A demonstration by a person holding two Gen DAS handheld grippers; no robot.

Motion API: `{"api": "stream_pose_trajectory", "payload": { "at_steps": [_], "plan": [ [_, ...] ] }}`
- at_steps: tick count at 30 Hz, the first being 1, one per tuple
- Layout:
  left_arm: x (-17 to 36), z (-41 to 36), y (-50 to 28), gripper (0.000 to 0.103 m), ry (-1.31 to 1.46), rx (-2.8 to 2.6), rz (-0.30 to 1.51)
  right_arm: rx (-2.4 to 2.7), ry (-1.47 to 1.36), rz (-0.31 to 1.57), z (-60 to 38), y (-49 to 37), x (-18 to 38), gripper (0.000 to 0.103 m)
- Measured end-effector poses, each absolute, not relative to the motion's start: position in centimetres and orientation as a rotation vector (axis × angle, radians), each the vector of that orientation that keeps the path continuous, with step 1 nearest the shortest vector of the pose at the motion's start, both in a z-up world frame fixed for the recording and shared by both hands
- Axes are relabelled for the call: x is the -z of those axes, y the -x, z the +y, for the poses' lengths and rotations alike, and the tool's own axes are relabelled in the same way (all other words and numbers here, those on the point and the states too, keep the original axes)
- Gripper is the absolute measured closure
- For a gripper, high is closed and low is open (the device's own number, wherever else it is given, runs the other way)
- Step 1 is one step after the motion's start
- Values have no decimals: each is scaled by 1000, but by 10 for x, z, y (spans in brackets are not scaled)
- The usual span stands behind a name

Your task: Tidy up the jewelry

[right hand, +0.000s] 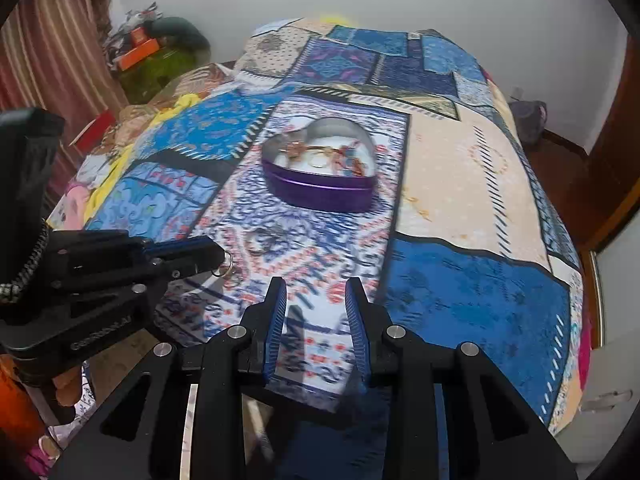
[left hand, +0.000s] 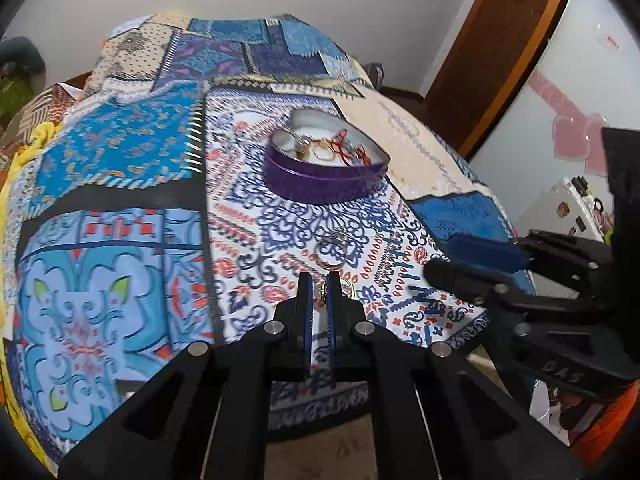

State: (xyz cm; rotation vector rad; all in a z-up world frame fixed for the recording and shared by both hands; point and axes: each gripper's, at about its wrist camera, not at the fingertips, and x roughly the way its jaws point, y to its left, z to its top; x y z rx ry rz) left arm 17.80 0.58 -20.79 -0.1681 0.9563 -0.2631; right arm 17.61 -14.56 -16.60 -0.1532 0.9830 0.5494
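Observation:
A purple heart-shaped tin (left hand: 320,184) (right hand: 320,194) stands open on the patterned bedspread (left hand: 120,152), with rings and red-threaded pieces inside. Nearer to me, a pair of silver rings (left hand: 330,254) (right hand: 260,242) lies loose on the cloth. My left gripper (left hand: 319,280) (right hand: 218,256) is just in front of them, low over the bedspread. Its fingers are shut on a small gold ring (left hand: 321,289) (right hand: 229,265). A second gold loop (left hand: 349,289) shows beside the right finger. My right gripper (right hand: 316,292) (left hand: 440,256) hovers open to the right, nothing between its pads.
The bed's near edge (left hand: 320,412) runs just under both grippers, with floor below. A wooden door (left hand: 500,40) and a white cabinet (left hand: 568,80) stand to the right. Boxes and bags (right hand: 152,48) pile up by the striped curtain (right hand: 52,40) at far left.

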Motion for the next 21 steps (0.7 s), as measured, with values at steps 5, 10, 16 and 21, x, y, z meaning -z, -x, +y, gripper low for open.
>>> {"api": "stream_pose_trajectory", "payload": {
  "at_steps": [5,10,16,21],
  "plan": [
    [197,25,-164,98,173,227,923,-598,191,998,-119,-175,173,75],
    [194,38,-154,98,162,195,906,-615,260,1021,-93,-176,188,76],
    [192,46,-148,98,163,178,883,-615,286,1017,-88,-176,191,92],
    [192,43,-150,98,162,181,884,-625,304,1006,-85,-173,190,94]
  ]
}}
